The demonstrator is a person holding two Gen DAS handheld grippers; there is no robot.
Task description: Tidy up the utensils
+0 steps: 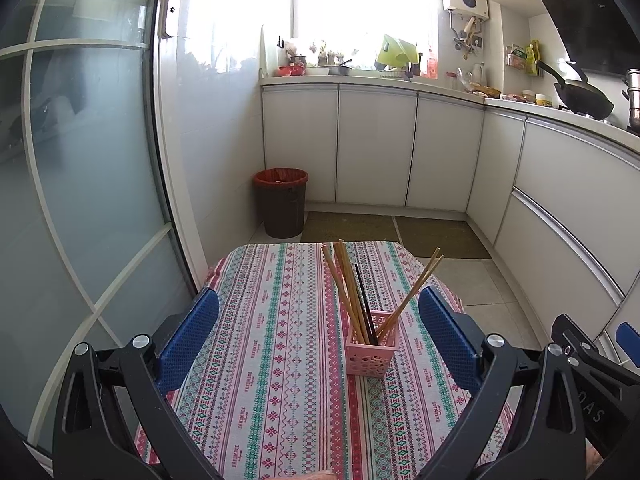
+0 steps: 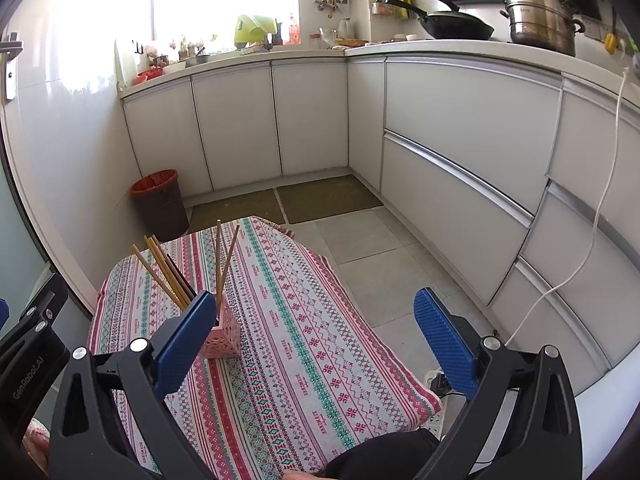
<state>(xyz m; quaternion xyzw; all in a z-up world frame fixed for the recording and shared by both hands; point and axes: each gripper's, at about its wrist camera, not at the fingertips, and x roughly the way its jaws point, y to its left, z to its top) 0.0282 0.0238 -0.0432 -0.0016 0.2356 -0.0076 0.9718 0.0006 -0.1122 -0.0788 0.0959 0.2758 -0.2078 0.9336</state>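
A pink lattice holder [image 1: 372, 350] stands on a small table with a striped patterned cloth [image 1: 272, 320]. Several wooden chopsticks [image 1: 348, 288] and one black one lean upright in it. My left gripper [image 1: 318, 300] is open and empty, held above the near part of the table, with the holder between its blue fingers and slightly right. In the right wrist view the holder [image 2: 224, 340] and its chopsticks [image 2: 218, 264] sit at the left, partly hidden behind my left blue finger [image 2: 186, 340]. My right gripper [image 2: 314, 304] is open and empty over the table's right side.
A dark bin with a red liner [image 1: 281, 202] stands on the floor beyond the table. White cabinets [image 1: 376, 144] run along the back and right, with a wok [image 2: 456, 26] and steel pot [image 2: 542, 22] on the counter. A glass door [image 1: 88, 160] is at left. A white cable [image 2: 600, 208] hangs at right.
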